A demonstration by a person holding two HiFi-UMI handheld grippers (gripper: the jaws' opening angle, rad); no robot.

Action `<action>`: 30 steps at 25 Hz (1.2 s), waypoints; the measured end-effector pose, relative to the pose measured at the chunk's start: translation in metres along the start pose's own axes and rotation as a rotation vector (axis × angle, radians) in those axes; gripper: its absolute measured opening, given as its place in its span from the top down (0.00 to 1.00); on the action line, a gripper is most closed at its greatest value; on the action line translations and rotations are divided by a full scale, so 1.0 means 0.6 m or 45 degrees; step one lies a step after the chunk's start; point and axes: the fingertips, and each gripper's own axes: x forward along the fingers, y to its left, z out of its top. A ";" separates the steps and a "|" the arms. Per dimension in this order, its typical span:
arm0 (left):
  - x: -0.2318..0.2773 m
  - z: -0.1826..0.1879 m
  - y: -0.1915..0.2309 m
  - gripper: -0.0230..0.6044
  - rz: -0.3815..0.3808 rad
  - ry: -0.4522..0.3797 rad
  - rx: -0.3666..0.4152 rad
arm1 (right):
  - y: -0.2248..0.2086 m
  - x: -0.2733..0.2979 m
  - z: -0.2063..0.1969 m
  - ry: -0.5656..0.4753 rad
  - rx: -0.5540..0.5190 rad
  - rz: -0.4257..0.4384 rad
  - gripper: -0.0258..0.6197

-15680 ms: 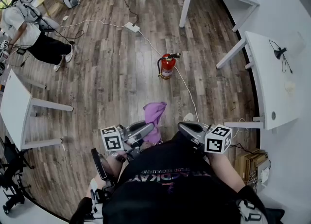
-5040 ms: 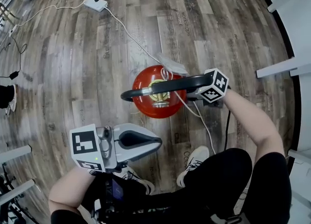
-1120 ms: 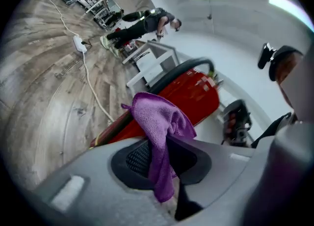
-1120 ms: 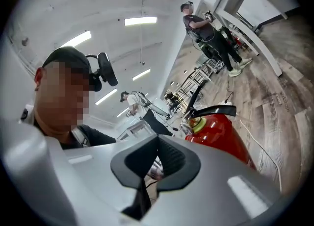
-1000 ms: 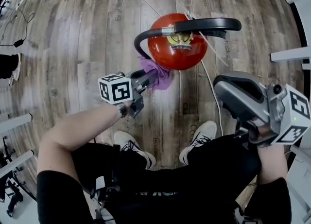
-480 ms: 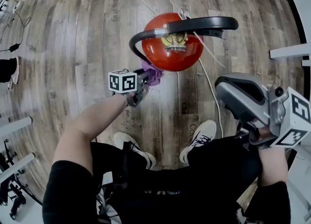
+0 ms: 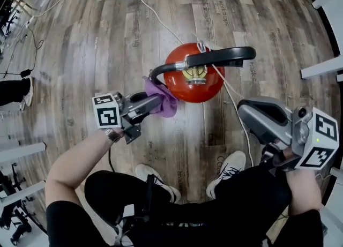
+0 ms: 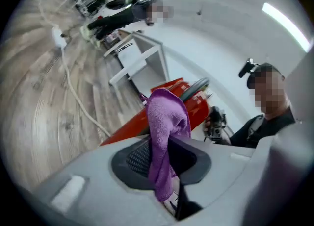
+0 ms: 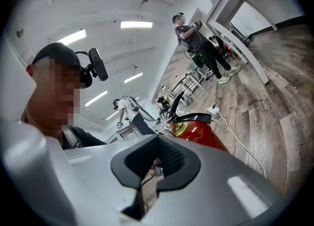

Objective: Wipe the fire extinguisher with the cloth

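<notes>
Overhead, the red fire extinguisher (image 7: 179,86) shows a black handle (image 7: 228,55) on top.

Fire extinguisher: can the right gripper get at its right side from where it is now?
Probably yes. The right gripper, jaws shut and empty, hangs off the fire extinguisher's right with only floor and a white cable between; the left gripper and cloth are on the opposite side.

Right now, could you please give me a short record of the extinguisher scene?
Left tongs: shut on the purple cloth
Cloth: beside the red extinguisher
Extinguisher: upright on the wood floor
Right tongs: shut, empty, away from the extinguisher
White cable: runs past the extinguisher
</notes>
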 end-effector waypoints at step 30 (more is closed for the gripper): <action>0.135 0.199 -0.305 0.84 0.028 1.021 1.305 | -0.111 0.002 -0.070 0.185 0.190 -0.204 0.96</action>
